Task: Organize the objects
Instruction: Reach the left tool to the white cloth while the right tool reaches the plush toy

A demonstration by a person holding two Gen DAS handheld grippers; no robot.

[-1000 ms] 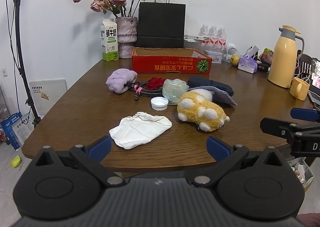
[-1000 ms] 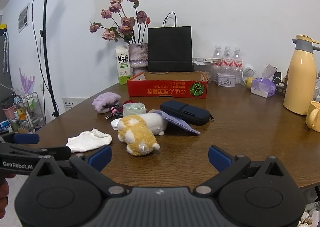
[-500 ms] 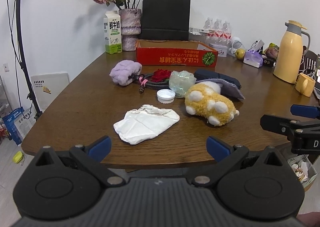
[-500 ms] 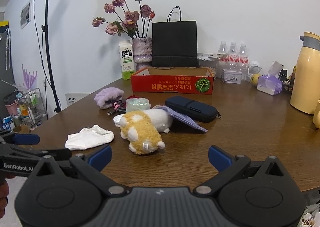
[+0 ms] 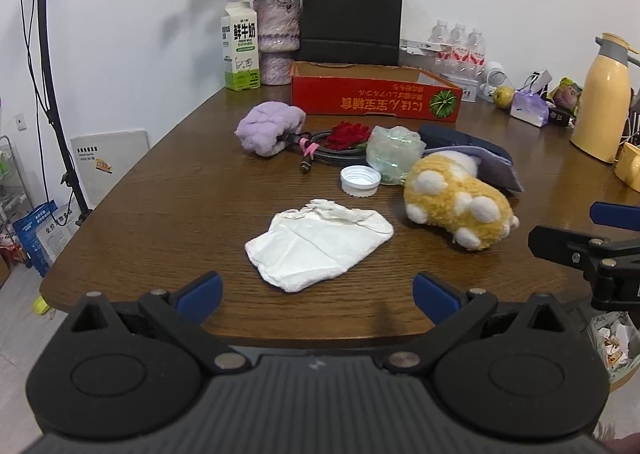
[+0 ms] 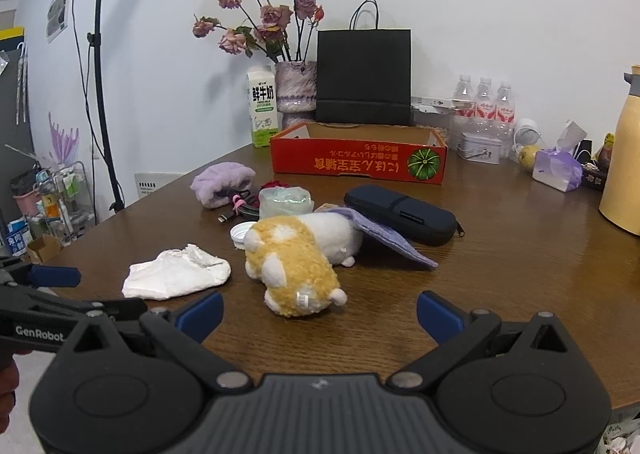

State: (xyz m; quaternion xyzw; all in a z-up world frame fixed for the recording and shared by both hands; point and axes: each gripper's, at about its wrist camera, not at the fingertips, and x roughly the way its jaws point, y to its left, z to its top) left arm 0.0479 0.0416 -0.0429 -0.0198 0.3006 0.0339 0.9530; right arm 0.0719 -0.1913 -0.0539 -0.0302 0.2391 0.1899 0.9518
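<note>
Our jaws stand released on both the left gripper (image 5: 316, 290) and right gripper (image 6: 320, 312), grasping nothing. We judge nothing sorted yet: the red box (image 6: 358, 159) looks empty, while white cloth (image 5: 318, 244) and plush toy (image 6: 298, 260) await.

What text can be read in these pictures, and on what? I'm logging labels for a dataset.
"鲜牛奶" and "FRESH MILK": on the milk carton.
"GenRobot": on the left gripper body, seen from the right wrist view.
Red box: upside-down yellow print, not reliably legible.
Water bottles: labels too small.
White board on the floor: print blurred.
</note>
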